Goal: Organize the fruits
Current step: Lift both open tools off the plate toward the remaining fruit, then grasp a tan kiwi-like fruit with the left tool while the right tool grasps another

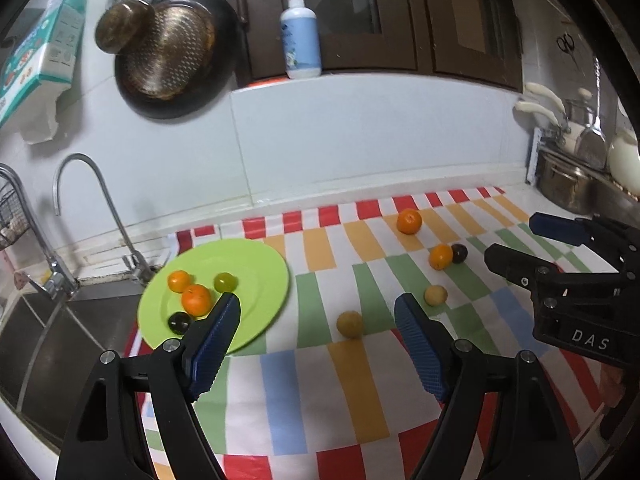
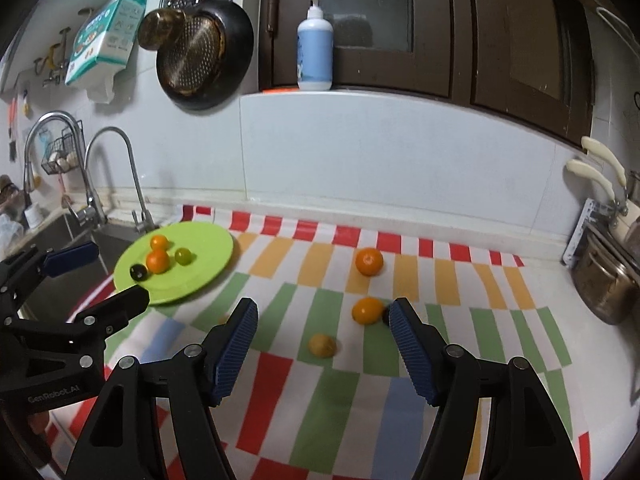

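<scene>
A green plate (image 1: pixel 256 280) at the left of the striped cloth holds two oranges (image 1: pixel 196 300), a green fruit (image 1: pixel 225 281) and a dark fruit (image 1: pixel 179 323). Loose on the cloth lie two more oranges (image 2: pixel 369 261) (image 2: pixel 367 310), a dark fruit (image 1: pixel 459 253) and two tan fruits (image 1: pixel 349 324) (image 2: pixel 322 345). My left gripper (image 1: pixel 318 304) hovers open beside the plate, with the nearer tan fruit ahead between its fingers, untouched. My right gripper (image 2: pixel 323 306) hangs open over the other tan fruit, holding nothing.
A sink with a curved faucet (image 1: pixel 92 184) borders the plate's left side. Steel pots (image 1: pixel 568 188) stand at the counter's right end. A soap bottle (image 1: pixel 300 36) sits on the ledge above the tiled wall, and a dark pan (image 1: pixel 172 56) hangs there.
</scene>
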Tool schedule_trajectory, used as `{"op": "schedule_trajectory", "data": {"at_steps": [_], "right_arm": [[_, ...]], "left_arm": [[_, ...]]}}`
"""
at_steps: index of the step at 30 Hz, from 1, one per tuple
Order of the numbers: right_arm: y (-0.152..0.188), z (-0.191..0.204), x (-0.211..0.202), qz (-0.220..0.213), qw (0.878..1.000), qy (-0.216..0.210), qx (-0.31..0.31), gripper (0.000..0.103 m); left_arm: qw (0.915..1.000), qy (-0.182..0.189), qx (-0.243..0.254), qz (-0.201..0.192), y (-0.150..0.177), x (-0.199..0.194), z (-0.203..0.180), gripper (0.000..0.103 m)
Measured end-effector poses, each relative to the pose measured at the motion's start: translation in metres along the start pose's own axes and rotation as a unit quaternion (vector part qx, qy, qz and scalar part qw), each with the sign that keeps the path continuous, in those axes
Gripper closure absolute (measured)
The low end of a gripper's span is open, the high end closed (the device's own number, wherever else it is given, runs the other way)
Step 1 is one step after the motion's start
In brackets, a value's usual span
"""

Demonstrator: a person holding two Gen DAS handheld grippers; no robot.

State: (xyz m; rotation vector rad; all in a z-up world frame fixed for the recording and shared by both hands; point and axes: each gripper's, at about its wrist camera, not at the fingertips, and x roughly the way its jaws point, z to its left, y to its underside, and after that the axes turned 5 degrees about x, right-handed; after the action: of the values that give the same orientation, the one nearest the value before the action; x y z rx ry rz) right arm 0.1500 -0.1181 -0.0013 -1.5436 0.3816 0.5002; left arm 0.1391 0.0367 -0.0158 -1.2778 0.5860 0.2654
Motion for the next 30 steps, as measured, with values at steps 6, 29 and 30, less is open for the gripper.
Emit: {"op": "schedule_trajectory", "data": {"at_steps": [6, 29, 30], "right_arm": [[0.014, -0.005, 0.018, 0.017, 1.0, -0.008, 0.004, 0.034], [0.032, -0.009, 0.101, 0.116, 0.993, -0.025, 0.021, 0.041], [0.032, -0.008, 0.104, 0.119, 0.992, -0.026, 0.02, 0.041]], "left_arm": [[0.9992, 0.028, 0.019, 0.021, 0.013, 0.024, -0.009, 0.024], [0.9925, 0.072, 0.003, 0.099, 0.027, 0.105, -0.02, 0.037], [0.9923, 0.073, 0.004, 0.101, 0.026, 0.108, -0.021, 0.04]]}}
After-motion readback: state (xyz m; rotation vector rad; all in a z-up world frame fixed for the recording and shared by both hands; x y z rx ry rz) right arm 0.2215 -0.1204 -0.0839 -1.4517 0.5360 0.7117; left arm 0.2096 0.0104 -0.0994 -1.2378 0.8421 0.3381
